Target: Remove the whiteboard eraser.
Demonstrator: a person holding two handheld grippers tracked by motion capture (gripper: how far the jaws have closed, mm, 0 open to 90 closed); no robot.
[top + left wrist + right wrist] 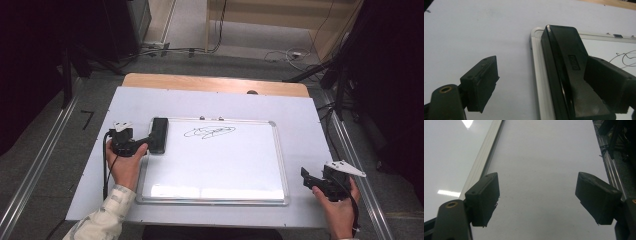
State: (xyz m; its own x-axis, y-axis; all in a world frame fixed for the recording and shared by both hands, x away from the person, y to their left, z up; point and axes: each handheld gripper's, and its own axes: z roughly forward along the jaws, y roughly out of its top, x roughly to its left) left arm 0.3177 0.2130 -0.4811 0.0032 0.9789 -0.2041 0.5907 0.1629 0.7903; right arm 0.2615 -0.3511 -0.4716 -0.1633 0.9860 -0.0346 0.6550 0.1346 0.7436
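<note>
While the left tool (142,141) brackets it with wide jaws, one pad not yet pressing, the black plastic block eraser (159,134) lies on the white framed whiteboard's (220,200) left edge, near the scribble (210,132), presumably for wiping. Right tool (312,181): wide, empty, idle beside the board's right edge.

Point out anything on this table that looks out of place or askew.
Nothing is spilled or damaged. The black eraser sits partly over the whiteboard's left frame rather than flat on the surface, between the open left gripper's jaws. A scribble marks the board.
</note>
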